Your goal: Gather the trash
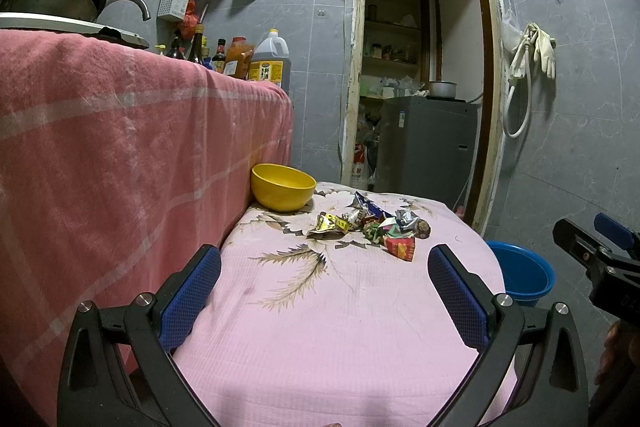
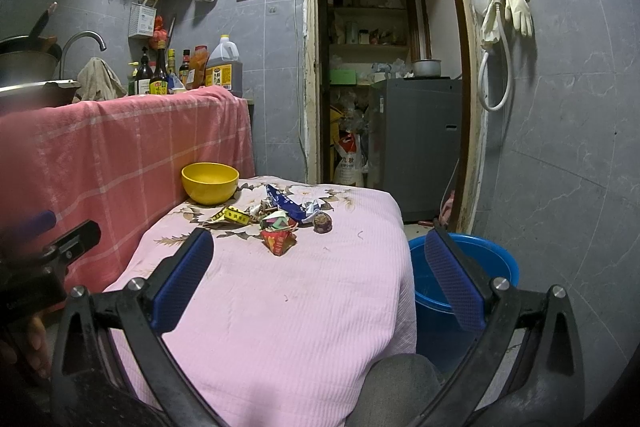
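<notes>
A small heap of crumpled wrappers [image 1: 368,225] [image 2: 276,223] lies on the far part of the pink flowered cloth [image 1: 320,307] [image 2: 288,307] that covers a low table. A red wrapper [image 2: 279,240] sits nearest me, with a brown lump [image 2: 322,223] on the heap's right. A yellow bowl [image 1: 282,187] [image 2: 209,182] stands behind the heap at the left. My left gripper [image 1: 324,267] is open, short of the heap, nothing between its fingers. My right gripper [image 2: 318,251] is open too, over the table's right edge.
A blue bucket [image 1: 524,273] [image 2: 460,275] stands on the floor at the table's right. A counter draped in pink checked cloth [image 1: 120,147] [image 2: 120,147] rises on the left, bearing bottles and a sink. A doorway with a grey appliance [image 2: 416,143] lies beyond.
</notes>
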### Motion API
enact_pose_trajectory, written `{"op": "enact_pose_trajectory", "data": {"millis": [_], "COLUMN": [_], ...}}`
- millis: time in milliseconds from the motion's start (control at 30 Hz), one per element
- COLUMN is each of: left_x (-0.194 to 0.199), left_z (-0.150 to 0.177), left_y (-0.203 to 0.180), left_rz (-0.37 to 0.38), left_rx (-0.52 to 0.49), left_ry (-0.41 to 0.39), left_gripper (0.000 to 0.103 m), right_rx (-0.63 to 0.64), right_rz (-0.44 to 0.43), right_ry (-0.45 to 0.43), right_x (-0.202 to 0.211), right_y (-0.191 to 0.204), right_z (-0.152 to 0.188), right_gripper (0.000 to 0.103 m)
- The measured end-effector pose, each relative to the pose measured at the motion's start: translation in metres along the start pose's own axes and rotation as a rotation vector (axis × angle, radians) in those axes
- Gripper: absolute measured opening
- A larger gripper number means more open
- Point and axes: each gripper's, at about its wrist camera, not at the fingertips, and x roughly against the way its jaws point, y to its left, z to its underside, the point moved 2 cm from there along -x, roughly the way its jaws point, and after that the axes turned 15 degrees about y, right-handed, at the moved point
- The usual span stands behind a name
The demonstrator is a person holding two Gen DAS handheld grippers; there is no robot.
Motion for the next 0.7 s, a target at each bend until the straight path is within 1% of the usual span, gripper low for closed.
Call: {"op": "enact_pose_trajectory", "data": {"millis": [700], "left_x": [0.0001], "left_z": [0.0013], "left_y": [-0.0011], "left_rz": [0.0], "left_rx": [0.002], "left_ry": [0.002], "left_gripper": [0.102], "right_rx": [-0.002], "right_rz": [-0.001], "right_ry": [-0.002], "right_x": [0.0002], "right_y": [0.0013], "right_z": [0.0002], "right_gripper": [0.103]}}
